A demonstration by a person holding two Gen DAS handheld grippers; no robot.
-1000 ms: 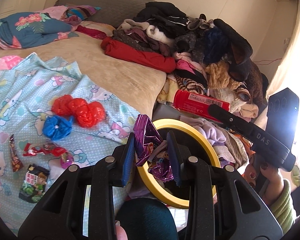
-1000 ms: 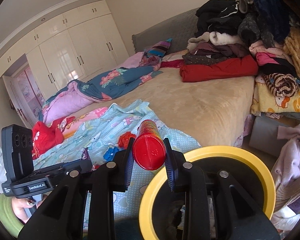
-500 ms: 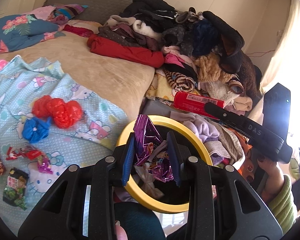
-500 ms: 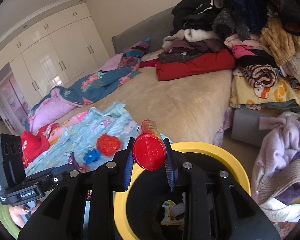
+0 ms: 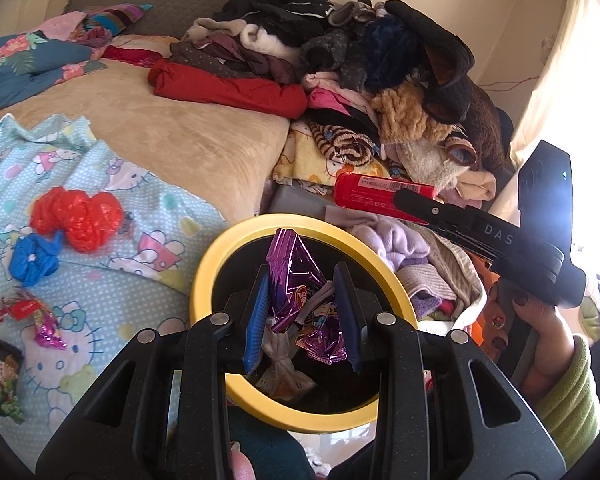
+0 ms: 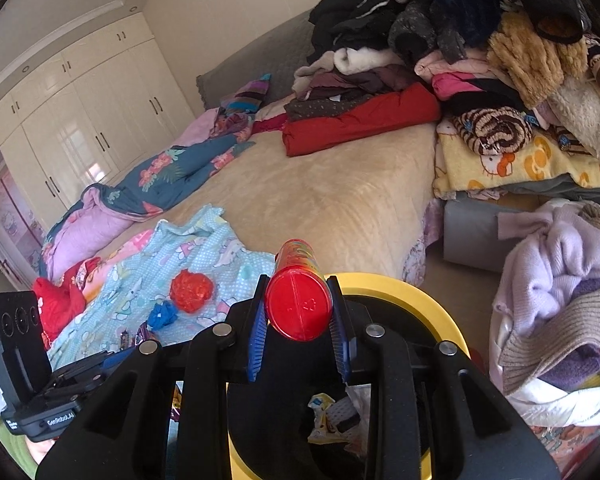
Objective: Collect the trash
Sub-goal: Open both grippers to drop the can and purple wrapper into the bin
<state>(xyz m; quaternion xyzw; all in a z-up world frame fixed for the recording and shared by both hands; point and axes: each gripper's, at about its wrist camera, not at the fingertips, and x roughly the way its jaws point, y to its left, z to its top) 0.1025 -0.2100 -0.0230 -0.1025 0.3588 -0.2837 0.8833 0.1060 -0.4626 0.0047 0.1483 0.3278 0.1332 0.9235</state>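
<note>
A: Where is the bin (image 5: 204,276) against the two tongs?

B: Its yellow-rimmed mouth lies directly under both, beside the bed (image 5: 188,136).

A: And the right tongs (image 6: 299,322)?

B: Closed on the red tube (image 6: 299,306), whose long axis points forward over the rim (not straight down).

A: The left tongs (image 5: 300,312)?

B: Nipped on the purple wrapper (image 5: 296,276), which hangs into the opening. I judge it the nearer to drop; more wrappers (image 5: 24,316) wait on the bed.

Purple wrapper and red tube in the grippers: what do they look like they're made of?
Purple wrapper: likely metallised plastic film, glossy, with sharp crinkles and bright glints. Red tube: its end cap looks like smooth moulded plastic with embossed marks; the printed body could be card or plastic, unclear.
</note>
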